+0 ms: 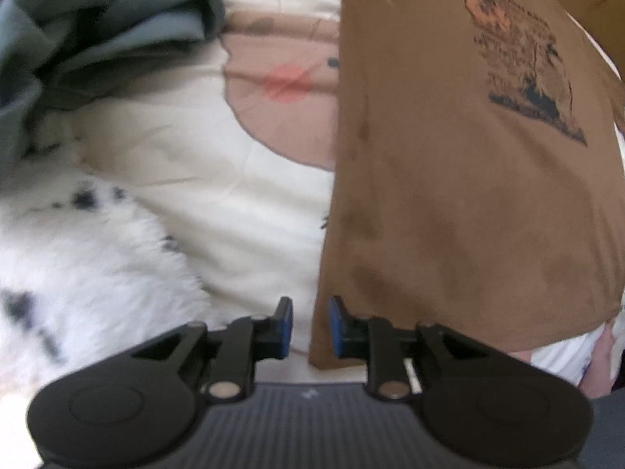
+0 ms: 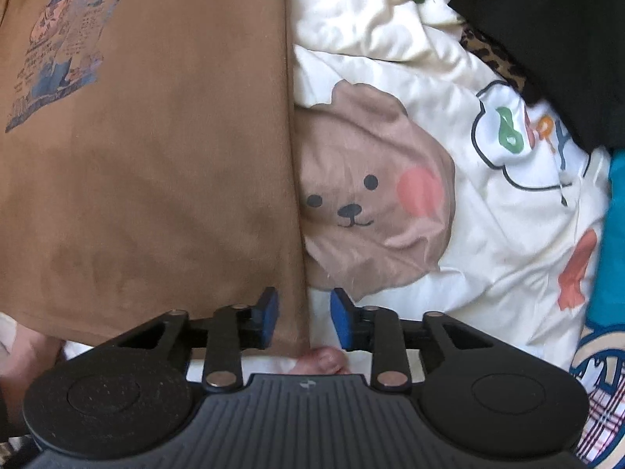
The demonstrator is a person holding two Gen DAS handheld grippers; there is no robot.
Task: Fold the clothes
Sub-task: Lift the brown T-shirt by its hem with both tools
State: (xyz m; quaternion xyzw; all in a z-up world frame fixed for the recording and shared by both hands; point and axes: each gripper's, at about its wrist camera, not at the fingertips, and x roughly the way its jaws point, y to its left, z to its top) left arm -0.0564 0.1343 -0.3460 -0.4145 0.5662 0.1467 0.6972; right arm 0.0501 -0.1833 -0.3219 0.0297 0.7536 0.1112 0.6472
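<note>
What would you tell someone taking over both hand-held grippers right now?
Left hand-held gripper: open, jaws astride the near left corner of the brown printed T-shirt, nothing clamped.
Right hand-held gripper: open at the shirt's near right corner.
The shirt lies flat, print up, side edges straight, on the cream bear-print bedcover.
Left: pinch both corners and fold; the grey-green crumpled garment waits.

A bed covered by a cream quilt [image 2: 390, 58] printed with a brown bear face carries everything. On it lie a flat brown T-shirt [image 2: 156, 176], a crumpled grey-green garment [image 1: 97, 31], a white fluffy item with dark spots [image 1: 97, 273], a black cloth [image 2: 554, 39] and a teal piece [image 2: 613, 242].
</note>
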